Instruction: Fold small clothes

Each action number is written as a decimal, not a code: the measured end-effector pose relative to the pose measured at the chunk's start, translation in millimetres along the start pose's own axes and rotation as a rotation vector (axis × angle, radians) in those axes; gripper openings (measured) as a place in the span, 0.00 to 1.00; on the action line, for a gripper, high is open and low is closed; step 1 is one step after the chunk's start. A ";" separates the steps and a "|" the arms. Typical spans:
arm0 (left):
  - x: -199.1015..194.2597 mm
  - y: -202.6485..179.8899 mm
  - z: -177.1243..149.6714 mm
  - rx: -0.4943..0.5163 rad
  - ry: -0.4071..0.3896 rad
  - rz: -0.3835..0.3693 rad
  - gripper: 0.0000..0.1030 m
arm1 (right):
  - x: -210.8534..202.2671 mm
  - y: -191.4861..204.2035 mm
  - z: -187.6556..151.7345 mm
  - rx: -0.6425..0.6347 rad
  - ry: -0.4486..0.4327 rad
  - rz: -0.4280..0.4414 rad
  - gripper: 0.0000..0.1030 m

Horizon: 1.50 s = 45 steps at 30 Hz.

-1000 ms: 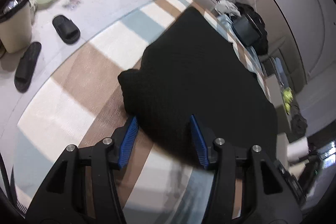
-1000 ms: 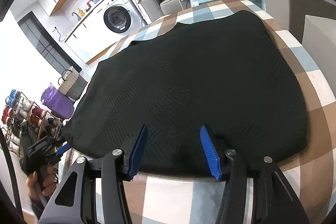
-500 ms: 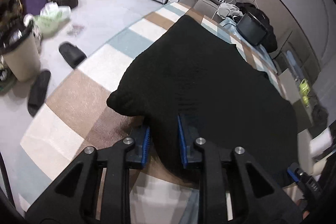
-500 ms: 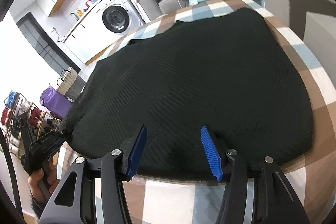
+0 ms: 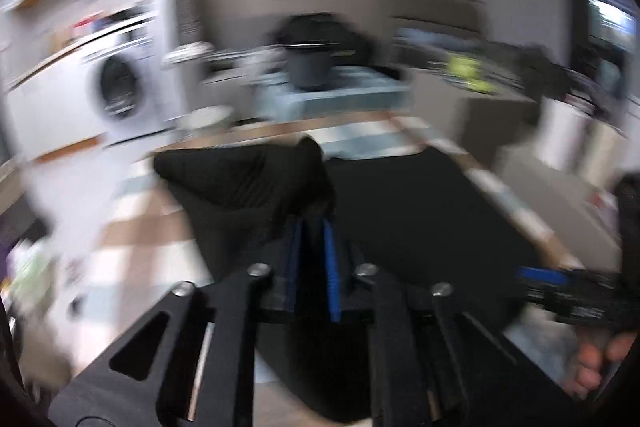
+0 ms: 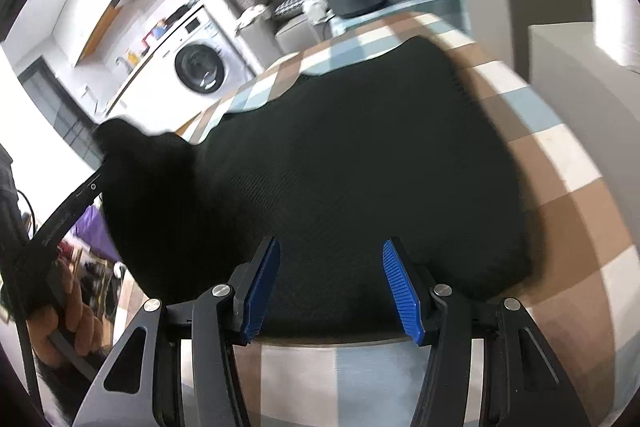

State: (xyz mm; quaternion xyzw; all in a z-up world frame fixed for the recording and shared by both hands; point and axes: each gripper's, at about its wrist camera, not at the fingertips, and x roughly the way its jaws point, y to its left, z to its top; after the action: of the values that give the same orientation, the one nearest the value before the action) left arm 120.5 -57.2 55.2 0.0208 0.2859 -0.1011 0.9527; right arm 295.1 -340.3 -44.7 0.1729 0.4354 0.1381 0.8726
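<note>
Left gripper (image 5: pixel 314 227) clenched on black garment (image 6: pixel 360 163) corner, lifted, frame left; right gripper (image 6: pixel 332 283) fingers spread, released, over garment's near edge on checked cloth (image 6: pixel 560 155).

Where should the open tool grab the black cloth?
Best bet: the near edge of the black cloth, right where the right tool sits with its jaws open around that hem. Come in low from the near side, along the checked table cover, since the hem lies flat there. The left tool is shut on the cloth's left corner, lifted off the cover.
</note>
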 end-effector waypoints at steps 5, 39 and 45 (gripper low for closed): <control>26.1 -62.8 -14.3 0.088 0.112 -0.337 0.06 | -15.3 -17.9 4.9 0.055 -0.038 -0.057 0.56; 39.2 176.6 -87.7 -0.501 0.188 0.043 0.58 | 9.1 78.1 26.9 -0.048 -0.094 0.384 0.10; 73.1 144.8 -77.4 -0.446 0.245 -0.009 0.58 | 34.7 27.1 -14.2 0.045 0.156 0.112 0.12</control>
State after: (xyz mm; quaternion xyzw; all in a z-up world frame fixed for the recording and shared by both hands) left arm 167.9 78.9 -52.2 -0.1788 0.4145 -0.0365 0.8915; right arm 301.4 -299.6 -65.9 0.2052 0.4948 0.1898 0.8228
